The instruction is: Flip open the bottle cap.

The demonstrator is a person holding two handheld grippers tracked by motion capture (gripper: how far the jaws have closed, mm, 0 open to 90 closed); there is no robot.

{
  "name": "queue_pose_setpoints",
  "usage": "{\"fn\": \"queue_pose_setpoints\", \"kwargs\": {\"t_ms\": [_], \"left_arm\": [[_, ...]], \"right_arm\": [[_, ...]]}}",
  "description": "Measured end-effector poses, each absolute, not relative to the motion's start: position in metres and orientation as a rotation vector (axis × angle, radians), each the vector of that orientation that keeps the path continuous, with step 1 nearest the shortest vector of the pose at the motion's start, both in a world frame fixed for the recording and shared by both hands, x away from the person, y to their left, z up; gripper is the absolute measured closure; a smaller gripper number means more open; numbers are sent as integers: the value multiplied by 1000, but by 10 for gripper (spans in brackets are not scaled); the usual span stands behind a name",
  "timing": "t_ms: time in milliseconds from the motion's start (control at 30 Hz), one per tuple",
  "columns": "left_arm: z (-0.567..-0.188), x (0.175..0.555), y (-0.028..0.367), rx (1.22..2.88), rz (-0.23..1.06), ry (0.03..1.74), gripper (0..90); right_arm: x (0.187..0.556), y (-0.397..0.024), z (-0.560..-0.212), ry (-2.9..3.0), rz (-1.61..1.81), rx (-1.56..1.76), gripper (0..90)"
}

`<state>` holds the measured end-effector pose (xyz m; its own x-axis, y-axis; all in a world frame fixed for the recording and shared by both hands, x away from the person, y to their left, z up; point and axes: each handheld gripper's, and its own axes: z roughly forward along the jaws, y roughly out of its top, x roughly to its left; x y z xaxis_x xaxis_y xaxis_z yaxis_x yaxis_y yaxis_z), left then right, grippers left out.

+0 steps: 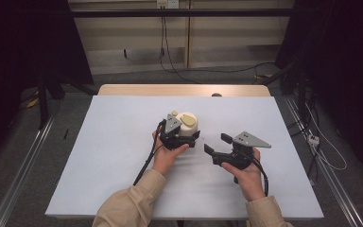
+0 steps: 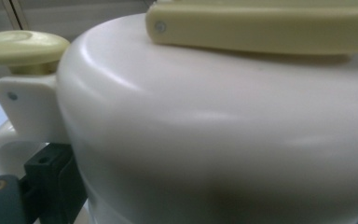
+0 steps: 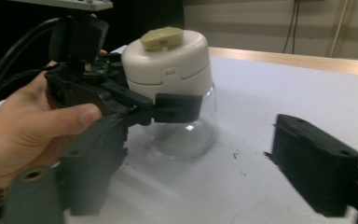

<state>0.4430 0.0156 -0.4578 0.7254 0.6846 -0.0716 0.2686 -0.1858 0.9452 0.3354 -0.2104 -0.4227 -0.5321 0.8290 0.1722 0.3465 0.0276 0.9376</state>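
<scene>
Your left gripper (image 1: pixel 183 137) is clamped on the clear glass jar with the white plastic lid and pale yellow knob (image 3: pixel 172 79), one black finger (image 3: pixel 177 107) pressed against the glass just under the lid, so the jar stands upright between its jaws on the pale blue table sheet (image 1: pixel 113 156). Your right gripper (image 1: pixel 217 143) holds nothing; its jaws stand apart with bare sheet between them, and the jar sits near, just beyond their tips.
</scene>
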Motion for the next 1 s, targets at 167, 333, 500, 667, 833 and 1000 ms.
{"fn": "queue_pose_setpoints", "kwargs": {"t_ms": [167, 333, 500, 667, 833, 1000], "left_arm": [[-458, 443, 16, 1769, 446, 754, 48], [-458, 443, 15, 1769, 448, 755, 48], [-458, 443, 16, 1771, 447, 756, 48], [-458, 443, 15, 1767, 441, 759, 48], [-458, 443, 15, 1768, 442, 759, 48], [-457, 444, 16, 1776, 446, 756, 48]], "right_arm": [[338, -209, -419, 1910, 1518, 1168, 366], [343, -208, -416, 1923, 1519, 1147, 516], [347, -204, -411, 1958, 1517, 1115, 577], [351, -202, -407, 1971, 1507, 1110, 638], [354, -201, -404, 1993, 1481, 1124, 688], [359, -199, -404, 1987, 1500, 1121, 719]]}}
